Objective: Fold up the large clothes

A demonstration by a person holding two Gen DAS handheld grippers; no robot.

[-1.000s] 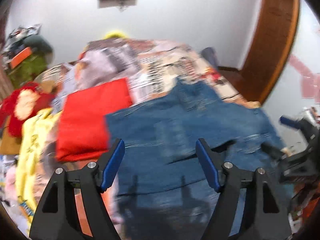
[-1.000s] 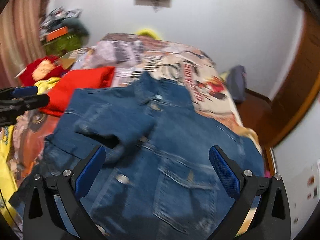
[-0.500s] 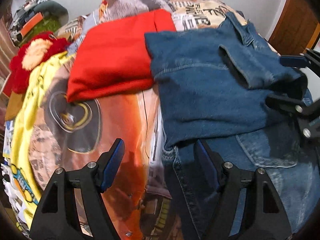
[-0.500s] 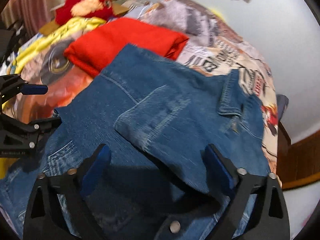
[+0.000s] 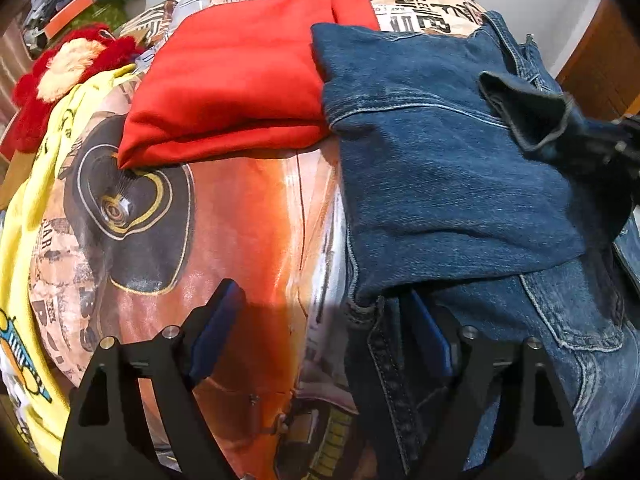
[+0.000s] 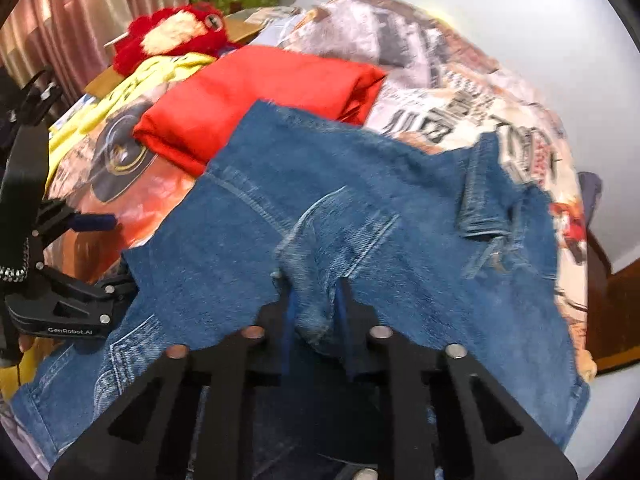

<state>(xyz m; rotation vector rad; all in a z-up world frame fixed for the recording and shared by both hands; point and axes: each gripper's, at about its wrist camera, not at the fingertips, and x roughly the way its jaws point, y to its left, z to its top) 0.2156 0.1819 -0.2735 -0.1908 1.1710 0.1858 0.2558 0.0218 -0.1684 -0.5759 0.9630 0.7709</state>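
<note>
A blue denim jacket [image 5: 440, 168] lies partly folded on the printed bedspread [image 5: 240, 220]. My left gripper [image 5: 320, 332] points down at the jacket's left edge, jaws opening. The hem sits between its fingers with neither pad pressing it, and the right finger [image 5: 428, 340] is tucked under the folded layer. My right gripper [image 6: 316, 300] is closing, and its pads pinch a raised fold of the denim jacket [image 6: 360, 200] near the middle. The left gripper [image 6: 60, 280] shows at the left edge of the right wrist view. The right gripper [image 5: 616, 148] is a dark shape on the jacket's far side.
A folded red garment [image 5: 240, 80] lies just beyond the jacket, touching its far-left corner. A yellow garment [image 5: 24, 208] and a red plush toy [image 5: 60, 72] are at the bed's left side. A wooden door [image 6: 612, 312] stands to the right and a curtain [image 6: 60, 20] to the left.
Both grippers dropped toward the jacket. The right gripper's jaws went from wide open to pinched on a denim fold. The left gripper moved to the jacket's left edge.
</note>
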